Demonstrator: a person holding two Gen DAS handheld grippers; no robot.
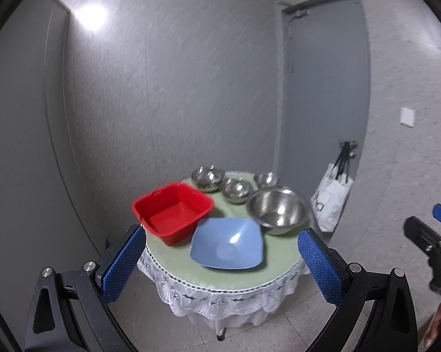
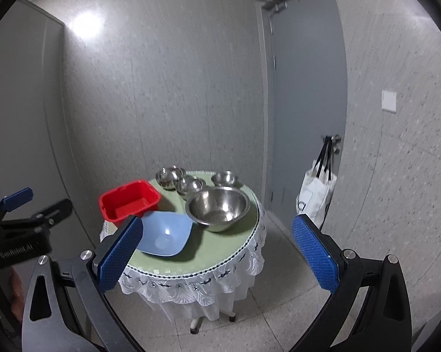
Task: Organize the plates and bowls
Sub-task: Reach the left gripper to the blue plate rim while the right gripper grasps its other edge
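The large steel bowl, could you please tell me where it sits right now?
In both wrist views the large steel bowl stands on the round table's right side, beside the blue square bowl, in front of three smaller steel bowls.

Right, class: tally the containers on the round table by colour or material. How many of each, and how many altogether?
Steel bowls: 4, one large, three small at the back
Red tub: 1
Blue bowl: 1
Total: 6, all resting on the table
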